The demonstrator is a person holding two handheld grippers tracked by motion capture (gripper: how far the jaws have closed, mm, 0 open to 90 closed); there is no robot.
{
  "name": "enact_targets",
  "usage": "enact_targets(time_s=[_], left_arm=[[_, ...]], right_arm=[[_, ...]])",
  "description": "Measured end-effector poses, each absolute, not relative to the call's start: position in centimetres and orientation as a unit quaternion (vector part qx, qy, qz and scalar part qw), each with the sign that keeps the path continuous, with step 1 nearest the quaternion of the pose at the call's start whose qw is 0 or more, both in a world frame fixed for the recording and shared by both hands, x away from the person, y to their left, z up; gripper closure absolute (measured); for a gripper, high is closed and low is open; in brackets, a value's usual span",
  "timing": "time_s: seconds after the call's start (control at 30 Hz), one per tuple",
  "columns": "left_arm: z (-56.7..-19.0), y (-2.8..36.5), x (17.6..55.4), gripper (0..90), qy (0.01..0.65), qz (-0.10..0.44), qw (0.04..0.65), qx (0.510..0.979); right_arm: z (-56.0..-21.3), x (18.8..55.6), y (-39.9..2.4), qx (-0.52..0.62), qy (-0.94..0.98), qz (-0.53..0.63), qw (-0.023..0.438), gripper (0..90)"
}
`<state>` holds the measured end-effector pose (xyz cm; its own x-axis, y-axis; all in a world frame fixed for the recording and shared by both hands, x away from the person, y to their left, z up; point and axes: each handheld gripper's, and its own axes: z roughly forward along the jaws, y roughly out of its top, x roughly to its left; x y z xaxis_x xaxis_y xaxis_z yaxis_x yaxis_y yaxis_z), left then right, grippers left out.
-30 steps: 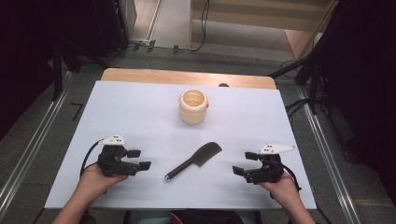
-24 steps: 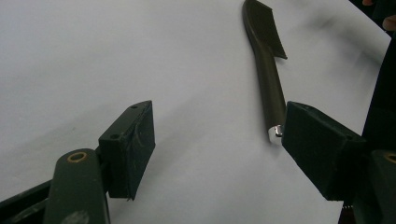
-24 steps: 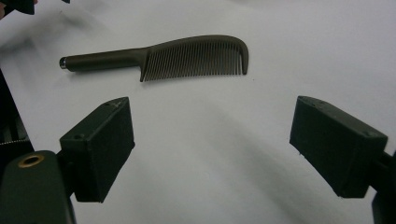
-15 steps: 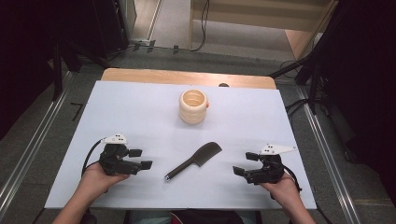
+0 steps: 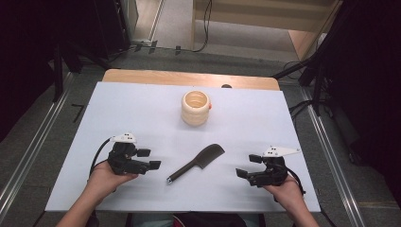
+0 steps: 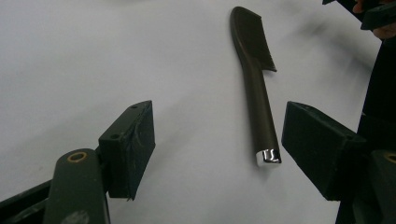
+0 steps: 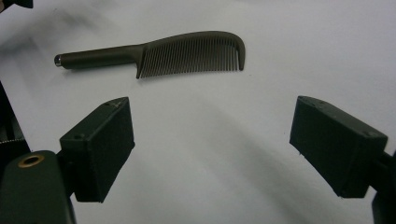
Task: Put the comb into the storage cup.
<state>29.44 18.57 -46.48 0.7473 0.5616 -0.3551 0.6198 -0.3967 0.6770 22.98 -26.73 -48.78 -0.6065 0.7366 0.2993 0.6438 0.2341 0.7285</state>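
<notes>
A dark comb (image 5: 196, 163) lies flat on the white tabletop (image 5: 142, 109), a little nearer the front edge than the middle, and roughly midway between the left and right edges. It lies on a slant: the toothed head points toward the back right, and the round handle with its shiny metal cap points toward the front left. The left gripper (image 5: 150, 159) is held in a hand (image 5: 106, 177) near the front left part of the tabletop, with its jaws spread wide apart and nothing between them; in the left gripper view the comb (image 6: 256, 88) lies just ahead, its capped handle end close to one jaw but not touching it. The right gripper (image 5: 248, 166) sits in the other hand (image 5: 283, 187) near the front right corner, its jaws likewise standing wide apart and empty; in the right gripper view the comb (image 7: 154, 53) lies ahead of the jaws with its teeth facing them, clear of both. A pale, ribbed, open-topped cup (image 5: 195, 108) stands upright toward the back edge, about centred between the sides and well apart from the comb.
</notes>
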Motion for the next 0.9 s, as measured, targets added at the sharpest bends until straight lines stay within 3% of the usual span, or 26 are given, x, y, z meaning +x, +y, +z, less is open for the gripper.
enact_targets(time_s=[0.9], left_arm=[[-45.6, 15.6, 30.7, 26.4, 0.344, -0.039, 0.418, 0.84]], right_arm=[[-48.9, 23.0, -26.7, 0.44, 0.784, 0.434, 0.054, 11.9]])
